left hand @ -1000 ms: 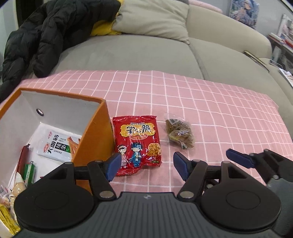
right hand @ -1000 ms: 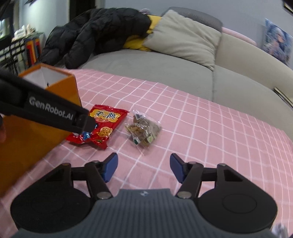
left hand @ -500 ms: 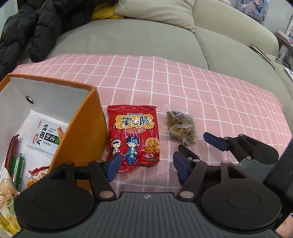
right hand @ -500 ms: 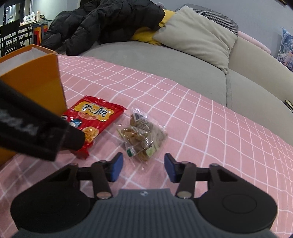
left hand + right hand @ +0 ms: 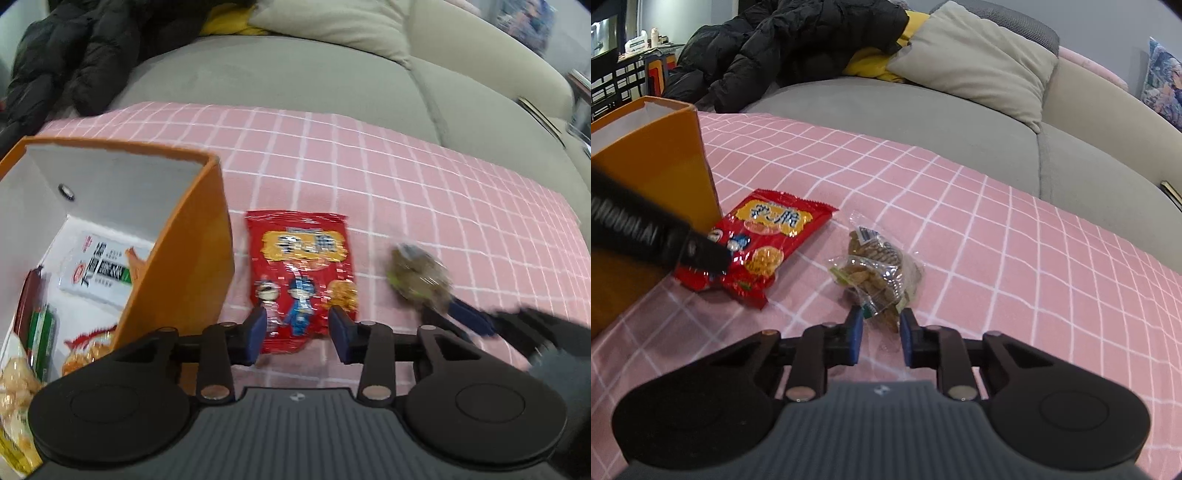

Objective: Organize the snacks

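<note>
A: Both grippers are closing now, where a second ago they were hanging wide above the counter (image 5: 1015, 236). Left gripper (image 5: 297, 332) is narrowing its fingers around the near end of the red snack packet (image 5: 301, 280), which is lying flat just beside the orange box (image 5: 192, 266).

B: Right?

A: Right gripper (image 5: 881, 334) is pinching the near end of the clear nut bag (image 5: 879, 266); fingers narrow.

B: So a double pick, box next, I'd guess.
</note>
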Demonstrator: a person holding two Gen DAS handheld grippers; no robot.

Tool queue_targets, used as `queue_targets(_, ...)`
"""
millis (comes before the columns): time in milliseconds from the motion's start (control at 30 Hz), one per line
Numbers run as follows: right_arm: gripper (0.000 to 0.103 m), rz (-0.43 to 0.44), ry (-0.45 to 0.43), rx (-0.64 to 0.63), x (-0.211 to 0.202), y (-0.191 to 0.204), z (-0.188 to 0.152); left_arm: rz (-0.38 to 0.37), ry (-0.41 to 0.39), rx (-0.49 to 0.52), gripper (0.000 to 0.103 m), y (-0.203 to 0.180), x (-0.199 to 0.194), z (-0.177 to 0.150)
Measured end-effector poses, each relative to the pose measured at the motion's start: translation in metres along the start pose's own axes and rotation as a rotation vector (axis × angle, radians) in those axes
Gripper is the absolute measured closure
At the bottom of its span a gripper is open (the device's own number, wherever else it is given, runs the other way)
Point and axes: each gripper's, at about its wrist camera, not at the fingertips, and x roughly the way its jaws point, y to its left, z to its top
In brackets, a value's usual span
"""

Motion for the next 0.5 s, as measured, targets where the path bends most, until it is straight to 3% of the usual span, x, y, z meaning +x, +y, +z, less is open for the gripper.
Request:
queue_targets(133, 0.086, -0.026, 0.008, 0.024, -0.016, -0.002, -0.016, -0.039, 0.008, -0.047, 0.037, 0.009, 0.003, 0.001)
queue_targets(167, 0.086, -0.030, 0.006, 0.024, -0.020, -0.002, -0.020, -0.054, 0.009, -0.038, 0.028, 0.007, 0.004, 0.000)
queue_targets(233, 0.080, -0.035, 0.007, 0.027, -0.026, -0.001, -0.025, -0.067, 0.008, 0.005, 0.019, 0.001, 0.006, -0.001)
queue_targets(367, 0.073, 0.002, 0.023, 0.117, -0.038, -0.009, -0.025, -0.044, -0.008, 0.038, 0.016, -0.008, 0.012, 0.003)
queue_targets(433, 0.066, 0.025, 0.004, 0.192, -0.046, -0.017, -0.020, -0.041, -0.007, 0.038, 0.016, -0.010, 0.016, 0.007)
queue_targets(500, 0.066, 0.045, -0.019, 0.264, -0.053, -0.027, -0.014, -0.039, 0.000, 0.042, 0.016, -0.010, 0.021, 0.011)
